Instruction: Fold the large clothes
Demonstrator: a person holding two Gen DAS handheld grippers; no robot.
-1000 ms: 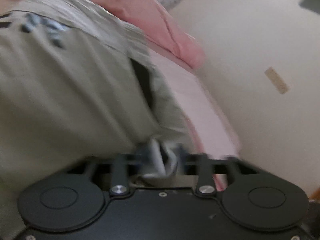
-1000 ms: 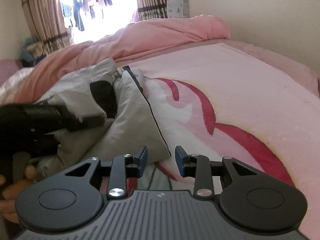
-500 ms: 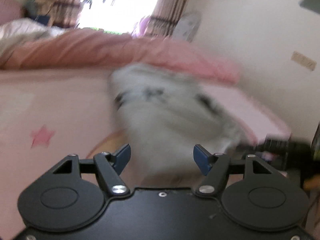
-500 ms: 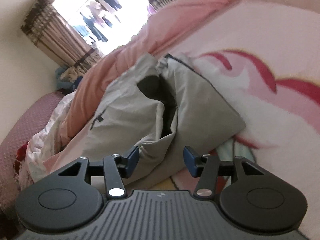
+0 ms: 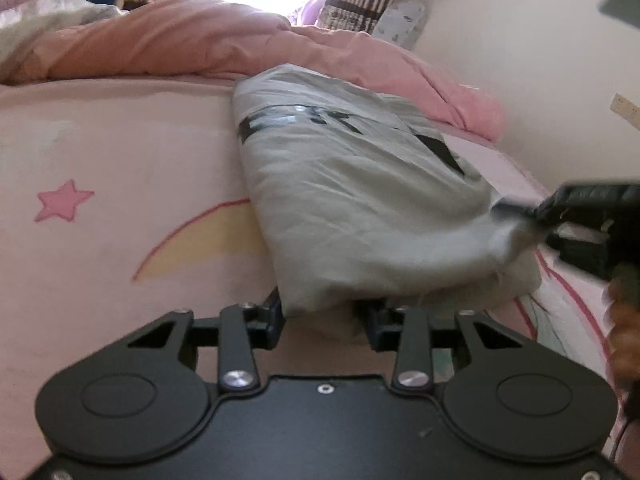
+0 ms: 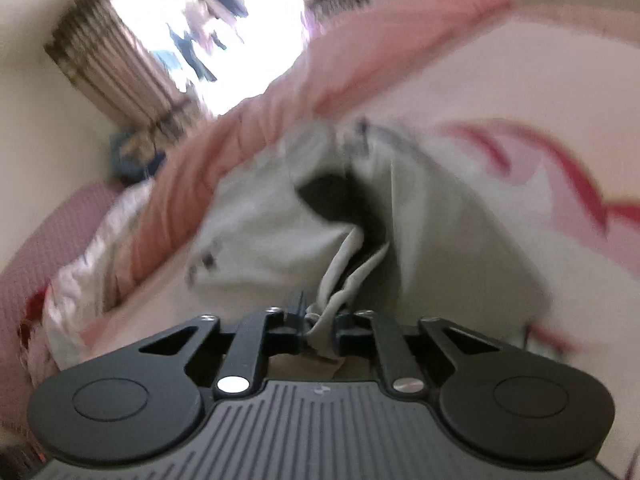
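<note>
grey garment [image 5: 360, 208] pinched in right gripper [image 6: 320, 326], left gripper [image 5: 322, 320] closing around its hem

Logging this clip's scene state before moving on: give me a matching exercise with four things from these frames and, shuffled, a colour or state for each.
Things:
1. grey garment
2. pink duvet
3. right hand-held gripper
4. star on the bed cover

Colour or state:
A. bunched up along the far side of the bed
B. pink shape on a pale ground
C. closing, with a fold of grey cloth between its pads
D. lying on the bed, with dark markings

Pairs: 1-D, 2-A, 3-C, 4-B
</note>
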